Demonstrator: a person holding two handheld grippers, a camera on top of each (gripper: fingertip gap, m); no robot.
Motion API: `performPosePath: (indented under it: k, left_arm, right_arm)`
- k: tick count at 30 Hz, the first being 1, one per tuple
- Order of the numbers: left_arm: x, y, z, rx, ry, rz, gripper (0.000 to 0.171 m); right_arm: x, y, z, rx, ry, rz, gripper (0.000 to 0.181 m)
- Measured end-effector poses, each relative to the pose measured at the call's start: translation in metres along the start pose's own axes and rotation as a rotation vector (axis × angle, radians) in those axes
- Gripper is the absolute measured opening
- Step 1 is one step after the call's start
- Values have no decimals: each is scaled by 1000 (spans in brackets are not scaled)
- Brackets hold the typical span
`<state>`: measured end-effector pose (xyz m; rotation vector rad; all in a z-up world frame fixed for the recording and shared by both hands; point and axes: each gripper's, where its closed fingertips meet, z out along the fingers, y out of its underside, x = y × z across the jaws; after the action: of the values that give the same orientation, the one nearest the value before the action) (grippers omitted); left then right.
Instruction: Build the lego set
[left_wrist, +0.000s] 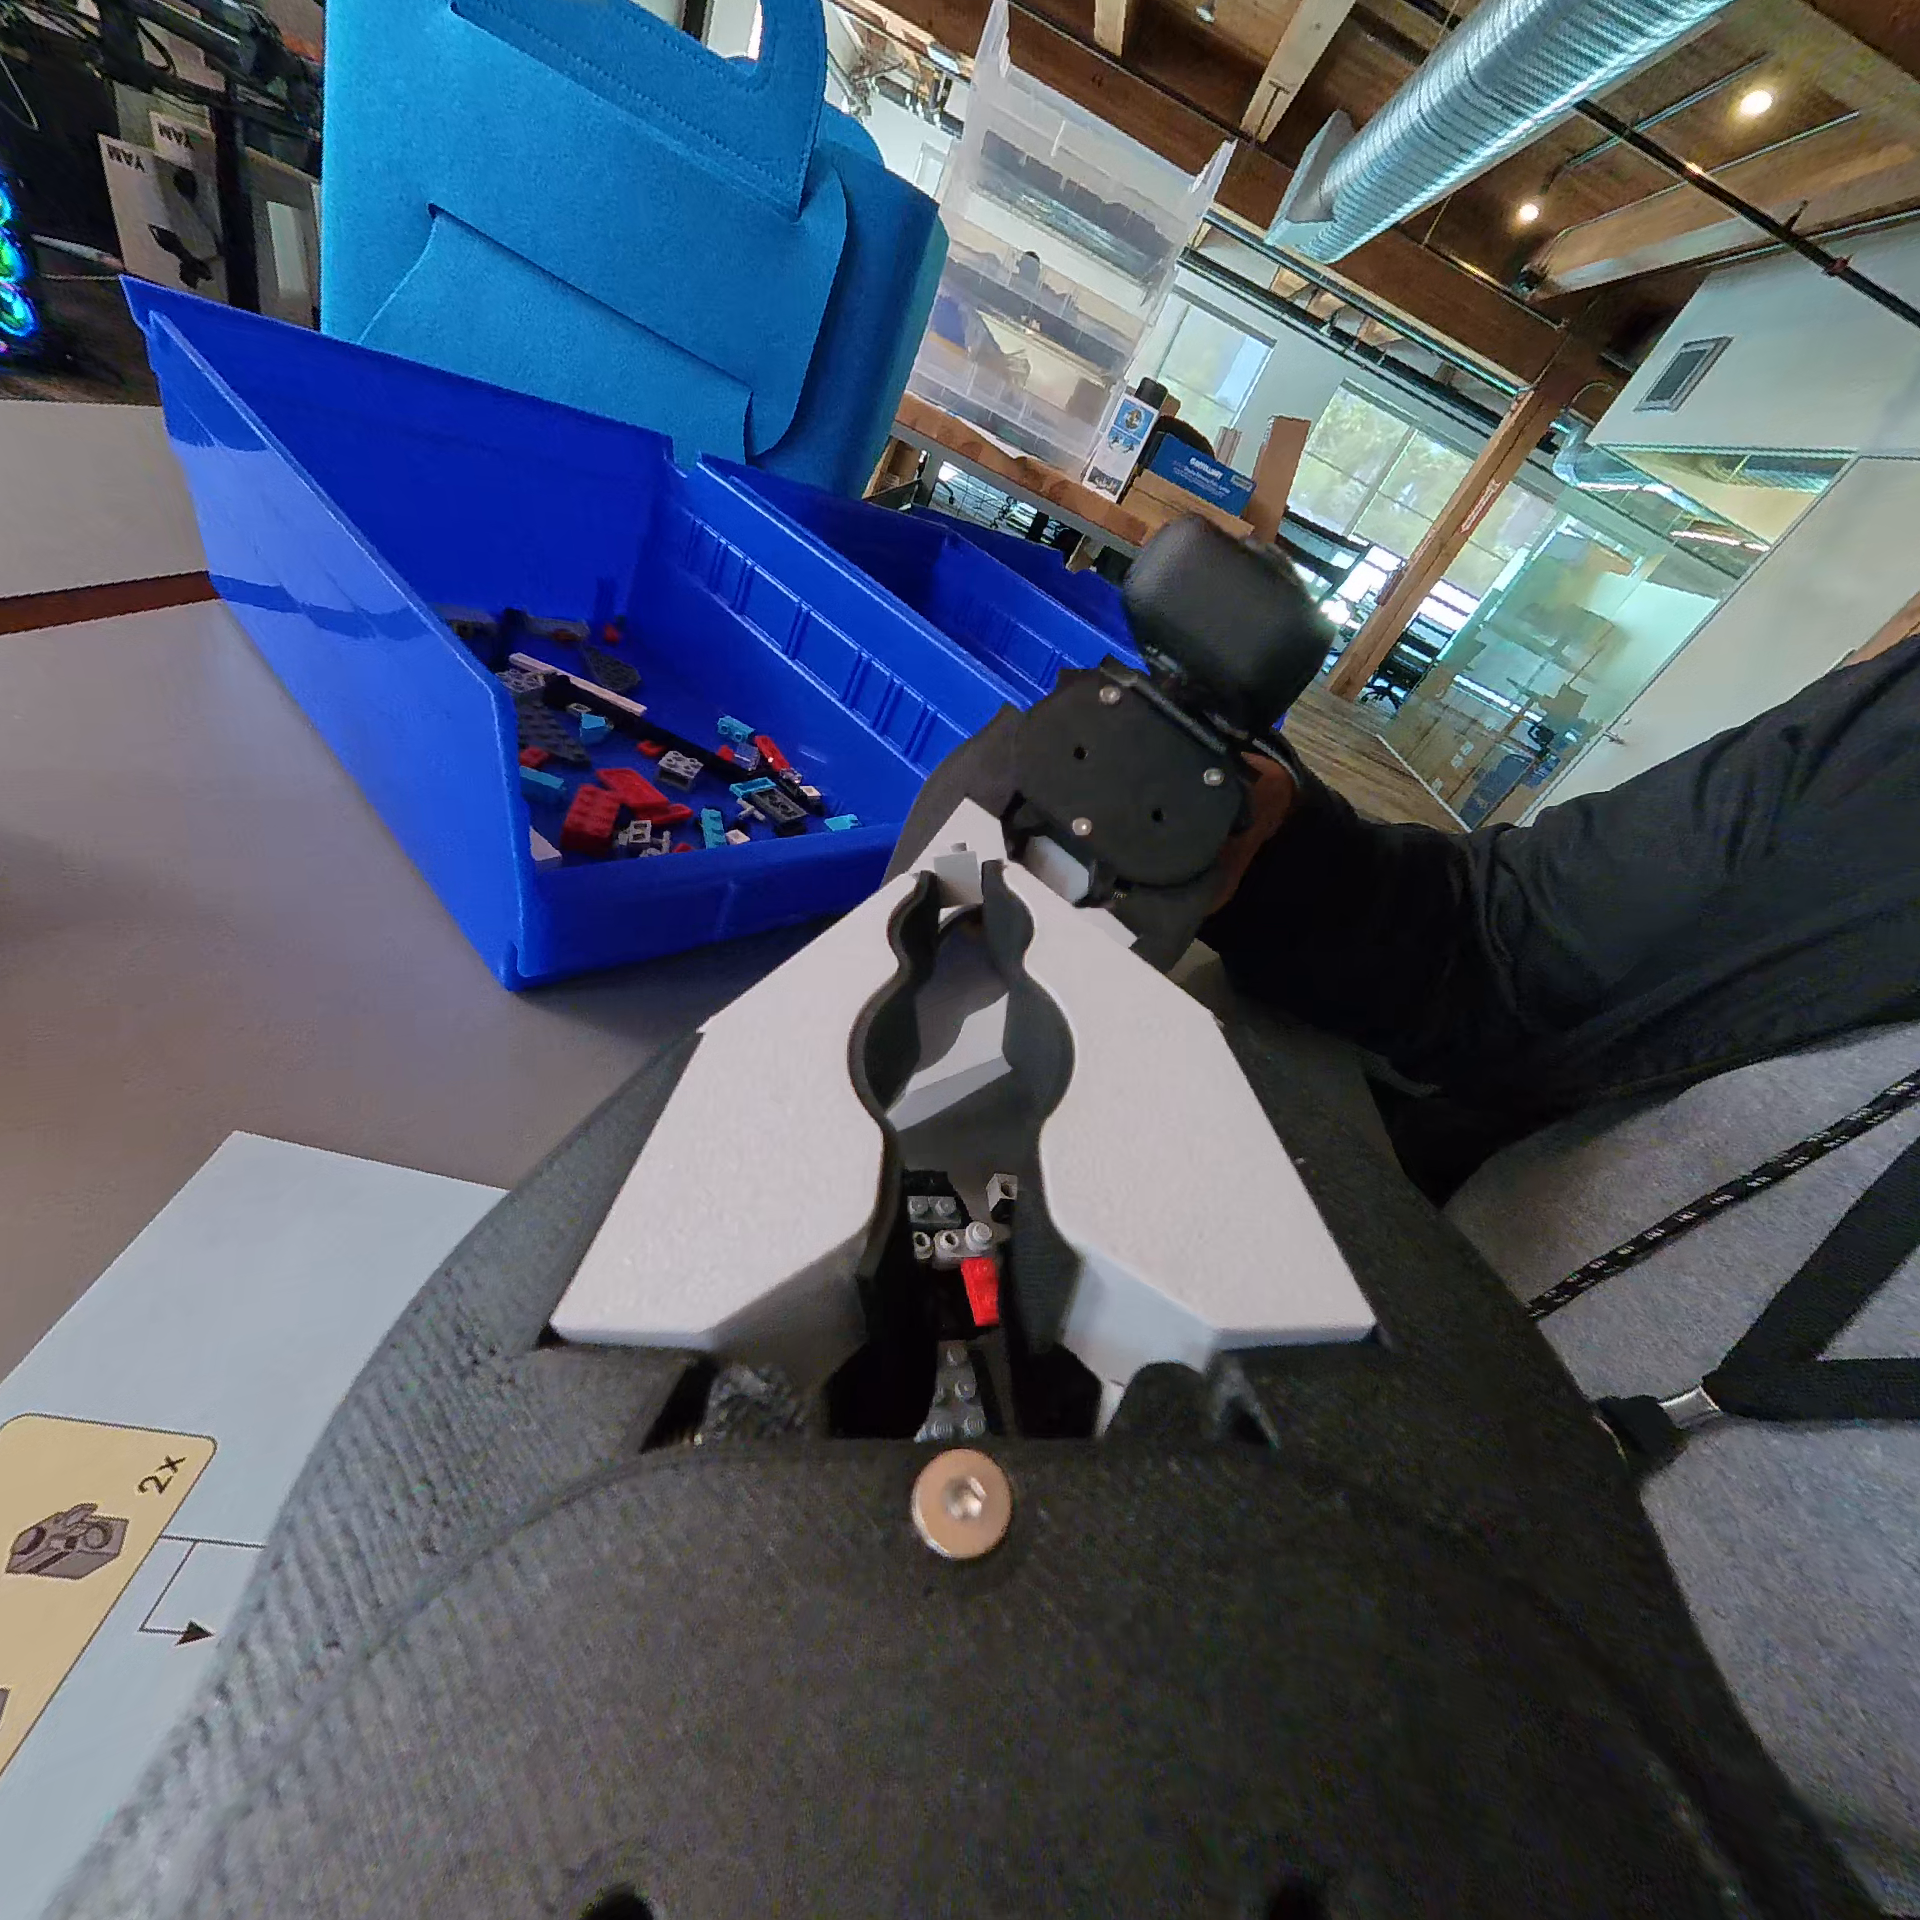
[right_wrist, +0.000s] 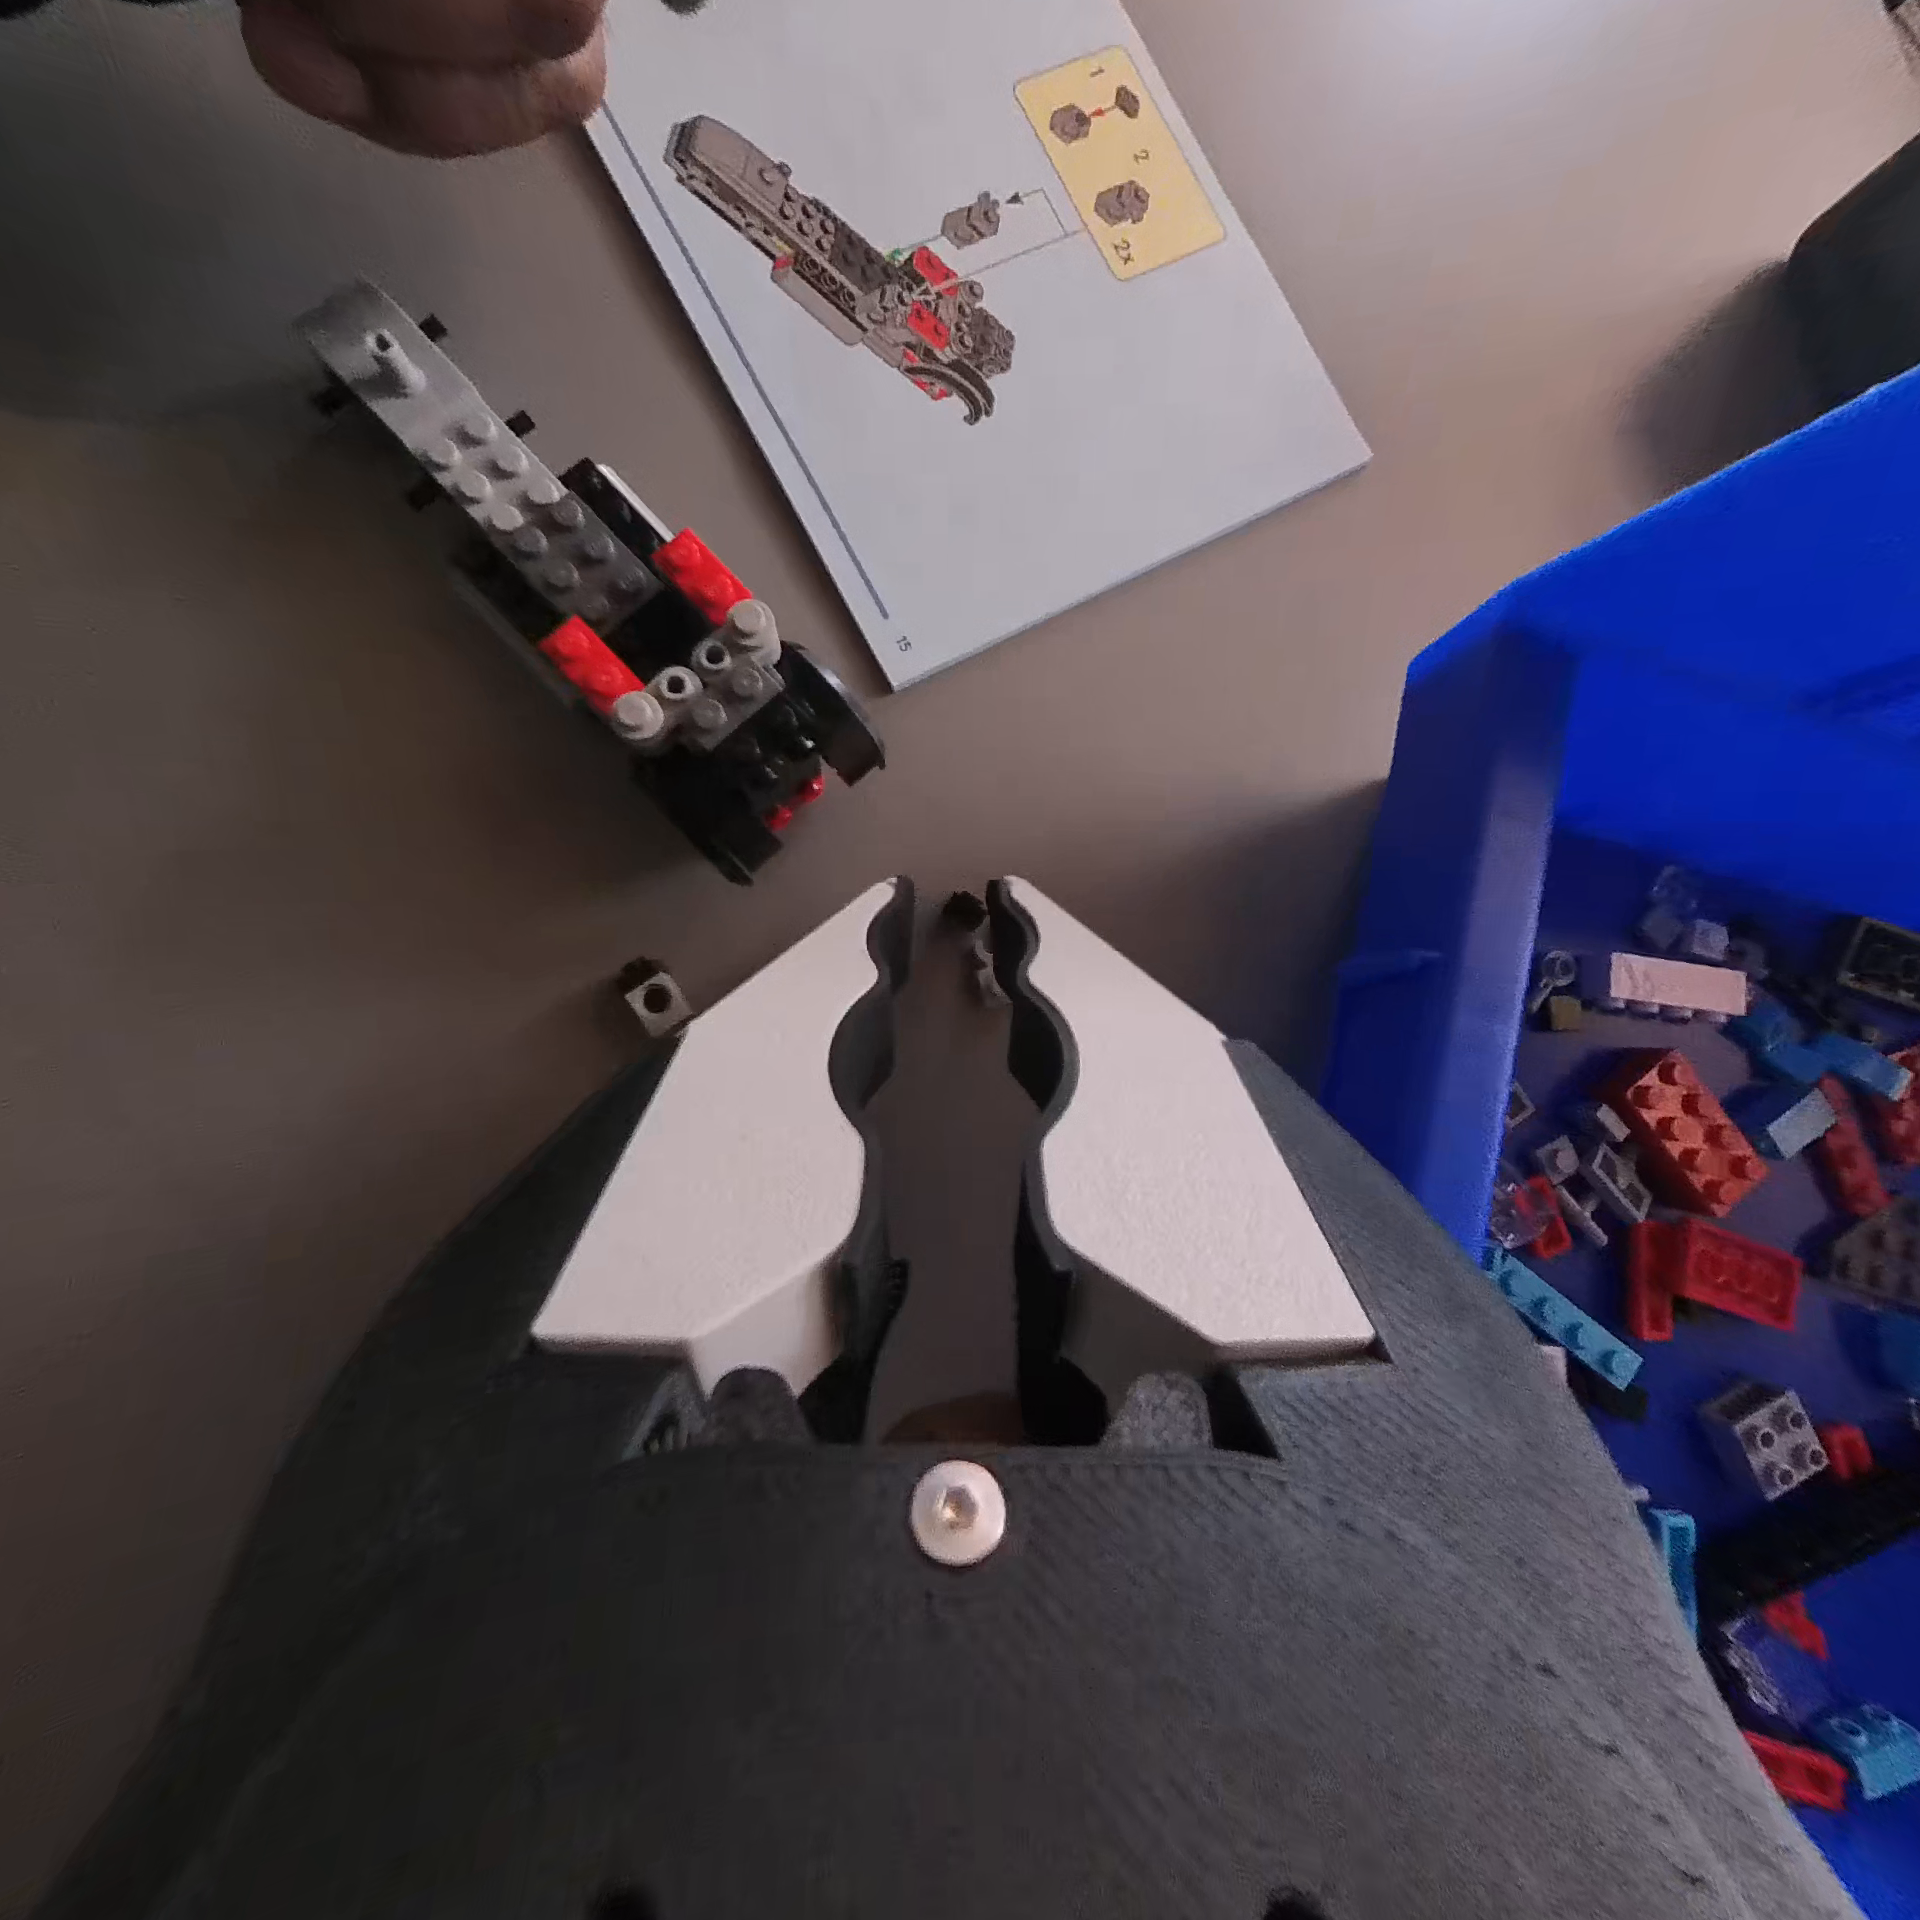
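Room, left wrist view: open workshop beyond a grey table (left_wrist: 208, 935); blue bin (left_wrist: 436, 665) of loose bricks ahead-left of you
Left gripper (left_wrist: 951, 894): fingers parted by a narrow gap, nothing clearly between them; the right gripper sits just past the tips
Surface, right wrist view: same table, manual page (right_wrist: 1039, 416) at the top
Right gripper (right_wrist: 948, 894): parted a little, clamped on nothing
Small dark piece (right_wrist: 964, 912): right at your tips, nearer the right finger, apparently loose on the table
Model (right_wrist: 623, 613): up-left of the tips, long axis running diagonally away — a second small block (right_wrist: 652, 997) just left of the left finger
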<state>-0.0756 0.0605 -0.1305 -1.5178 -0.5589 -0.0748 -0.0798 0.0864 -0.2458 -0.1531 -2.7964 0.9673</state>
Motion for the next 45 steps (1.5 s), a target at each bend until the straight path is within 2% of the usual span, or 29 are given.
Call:
performPosePath:
  k: [12,23,36,40,45]
  left_arm:
    - [-2,-1,-1,3,-5,-6,8]
    - [-1,1,1,-1,2,-12,8]
    - [0,1,1,0,6,-7,8]
    - [0,1,1,0,7,-6,8]
    - [1,2,1,-3,10,-5,8]
  right_arm:
    - [-15,10,-7,-36,-56,2,16]
    - [-5,0,-6,58,6,24,15]
    - [-18,11,-4,-10,-65,29,15]
    - [-5,4,-9,39,-12,47,14]
    - [-4,11,-3,2,3,42,13]
